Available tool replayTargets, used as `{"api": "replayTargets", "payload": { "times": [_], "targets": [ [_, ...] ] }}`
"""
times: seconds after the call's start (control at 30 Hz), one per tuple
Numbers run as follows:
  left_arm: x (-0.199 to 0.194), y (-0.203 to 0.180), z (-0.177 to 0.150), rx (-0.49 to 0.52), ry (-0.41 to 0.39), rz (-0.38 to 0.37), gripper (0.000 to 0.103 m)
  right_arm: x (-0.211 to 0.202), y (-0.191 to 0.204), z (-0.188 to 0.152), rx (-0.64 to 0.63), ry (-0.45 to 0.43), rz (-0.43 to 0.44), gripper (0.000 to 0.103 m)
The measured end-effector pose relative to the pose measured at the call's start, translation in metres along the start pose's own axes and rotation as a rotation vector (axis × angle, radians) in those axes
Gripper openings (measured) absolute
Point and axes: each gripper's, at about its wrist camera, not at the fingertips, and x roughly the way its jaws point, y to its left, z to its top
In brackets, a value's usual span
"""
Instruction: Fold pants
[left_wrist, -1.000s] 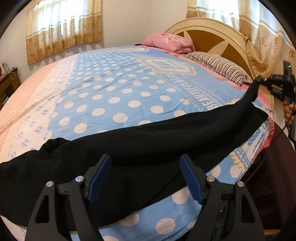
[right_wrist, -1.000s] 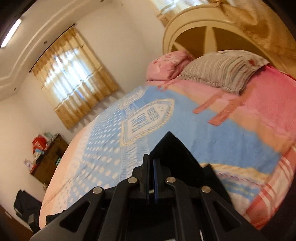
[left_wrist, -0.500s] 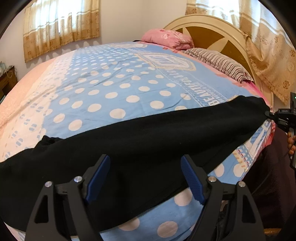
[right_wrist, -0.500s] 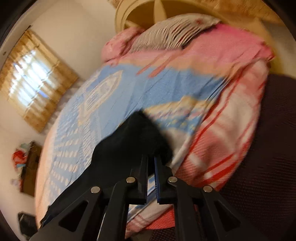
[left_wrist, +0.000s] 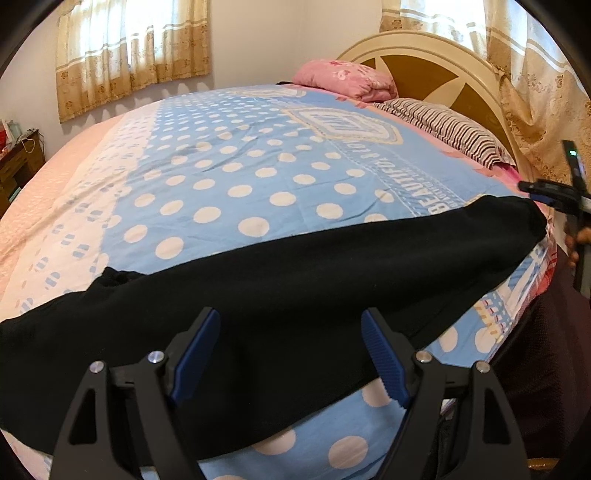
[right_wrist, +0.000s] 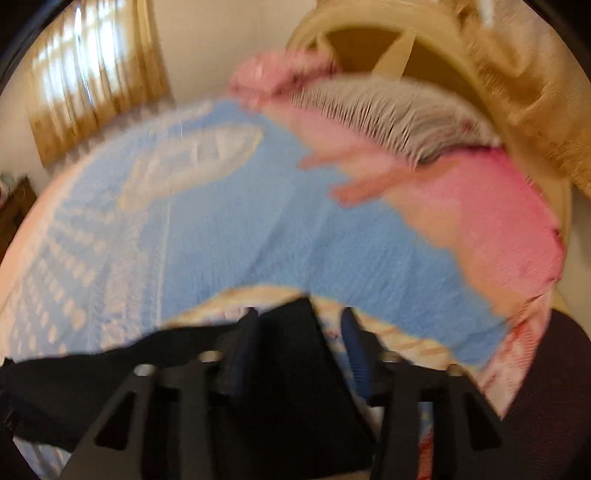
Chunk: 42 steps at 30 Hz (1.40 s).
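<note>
The black pants (left_wrist: 295, 280) lie stretched across the near edge of the bed, from the left to the right corner. My left gripper (left_wrist: 290, 354) is open and empty just above the middle of the pants. My right gripper (right_wrist: 299, 343) is open, with the pants' end (right_wrist: 291, 362) lying between its fingers; this view is blurred. In the left wrist view the right gripper (left_wrist: 550, 195) hovers just off the pants' right end, held by a hand.
The bed has a blue polka-dot cover (left_wrist: 240, 177). A pink pillow (left_wrist: 343, 77) and a striped pillow (left_wrist: 447, 129) lie by the headboard (left_wrist: 424, 62). Curtains (left_wrist: 129, 48) hang behind. A wooden stand (left_wrist: 18, 162) is at the far left.
My right gripper lowered the pants' end onto the bed corner, then opened and let it go. The pants now lie flat. My left gripper stayed open over them.
</note>
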Motion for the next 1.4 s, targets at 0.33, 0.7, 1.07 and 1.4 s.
{"api": "replayTargets", "payload": {
  "times": [0.33,0.7,1.07,1.4],
  "targets": [
    [0.004,0.006,0.0,-0.022,0.01,0.04,0.081,0.006,-0.003,0.003,0.061,-0.144,-0.011,0.009],
    [0.0,0.018,-0.008,-0.022,0.008,0.051,0.081,-0.087,0.014,-0.048,0.176,-0.336,0.198,0.037],
    [-0.007,0.025,-0.015,-0.043,-0.005,0.044,0.081,-0.028,0.117,-0.14,0.169,0.0,0.591,0.037],
    [-0.014,0.047,-0.022,-0.108,-0.017,0.077,0.081,-0.007,0.136,-0.139,0.217,0.008,0.638,0.037]
  ]
}}
